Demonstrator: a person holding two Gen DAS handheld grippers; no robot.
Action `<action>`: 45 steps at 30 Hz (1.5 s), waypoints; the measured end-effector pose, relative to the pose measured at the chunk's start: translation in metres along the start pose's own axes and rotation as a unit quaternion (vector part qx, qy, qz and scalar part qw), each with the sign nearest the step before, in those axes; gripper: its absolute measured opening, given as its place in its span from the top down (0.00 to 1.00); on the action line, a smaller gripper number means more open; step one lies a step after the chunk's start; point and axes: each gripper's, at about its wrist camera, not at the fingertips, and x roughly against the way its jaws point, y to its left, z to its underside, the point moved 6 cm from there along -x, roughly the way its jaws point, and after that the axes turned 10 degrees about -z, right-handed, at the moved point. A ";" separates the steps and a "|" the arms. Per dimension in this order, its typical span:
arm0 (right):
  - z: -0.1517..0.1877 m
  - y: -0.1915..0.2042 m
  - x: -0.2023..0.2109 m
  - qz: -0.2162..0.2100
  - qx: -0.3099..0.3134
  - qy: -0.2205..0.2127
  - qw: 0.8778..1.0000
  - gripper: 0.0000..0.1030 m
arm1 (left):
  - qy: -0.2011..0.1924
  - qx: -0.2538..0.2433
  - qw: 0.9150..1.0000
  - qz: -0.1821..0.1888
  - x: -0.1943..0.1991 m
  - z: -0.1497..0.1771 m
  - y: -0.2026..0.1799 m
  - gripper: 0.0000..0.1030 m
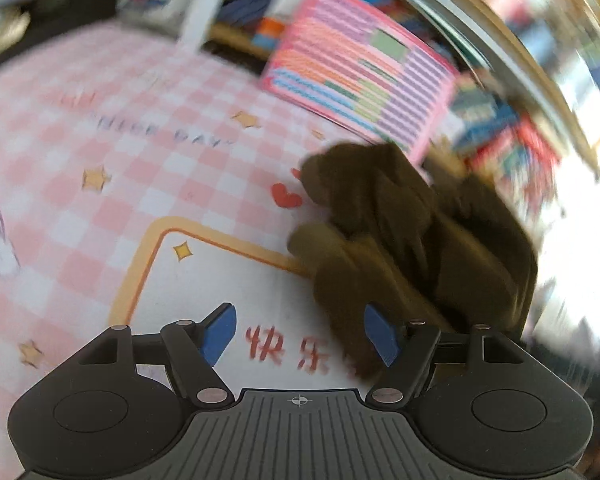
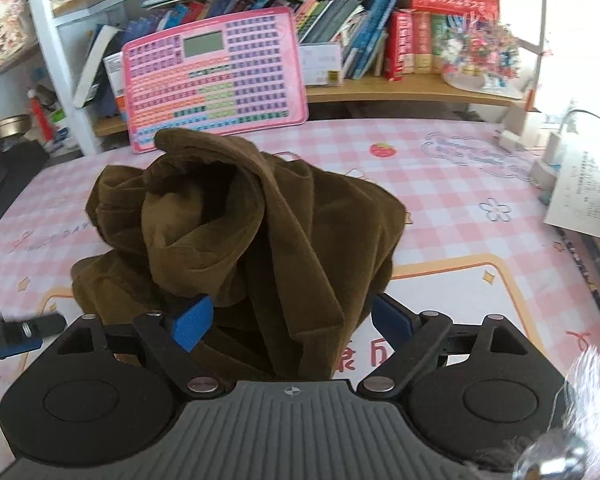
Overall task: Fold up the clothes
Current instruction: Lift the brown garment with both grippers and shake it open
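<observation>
On pink checked mat [image 2: 440,208] | brown garment [image 2: 260,220] bunched between gaping right gripper [image 2: 292,322] | left gripper [image 1: 300,330] gapes too, blurry | only right view shows bookshelf [image 2: 380,92]

Pink checked tablecloth [image 2: 440,208] under a crumpled brown garment [image 2: 236,216], pink keyboard toy [image 2: 216,76] behind.

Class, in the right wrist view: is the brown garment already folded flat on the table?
No: the brown garment sits in a crumpled heap on the checked table mat.

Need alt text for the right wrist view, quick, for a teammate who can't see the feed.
A crumpled brown garment lies heaped on a pink checked table mat, bunched between the open jaws of the right gripper. Behind it, a pink toy keyboard tablet leans against a bookshelf.
</observation>
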 end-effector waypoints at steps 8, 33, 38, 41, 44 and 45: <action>-0.011 -0.010 -0.002 0.050 -0.007 -0.013 0.999 0.16 | 0.054 0.057 0.996 0.032 -0.038 -0.015 -0.011 0.29; -0.159 -0.059 0.119 -0.045 -0.091 -0.259 0.960 0.97 | -0.289 -0.010 0.935 0.207 0.123 -0.144 -0.047 0.89; -0.050 -0.058 0.059 -0.026 -0.116 -0.059 0.991 0.97 | -0.141 0.023 0.985 0.100 0.057 -0.072 0.011 0.90; 0.028 -0.058 0.017 -0.031 -0.183 0.080 0.979 0.97 | -0.054 0.049 0.997 0.032 0.027 -0.025 0.051 0.90; 0.057 -0.041 0.007 -0.039 -0.163 0.123 0.978 0.97 | -0.035 0.052 0.998 0.012 0.025 -0.005 0.069 0.87; 0.055 -0.038 0.006 -0.039 -0.155 0.124 0.979 0.97 | -0.032 0.054 0.998 0.006 0.025 -0.007 0.070 0.84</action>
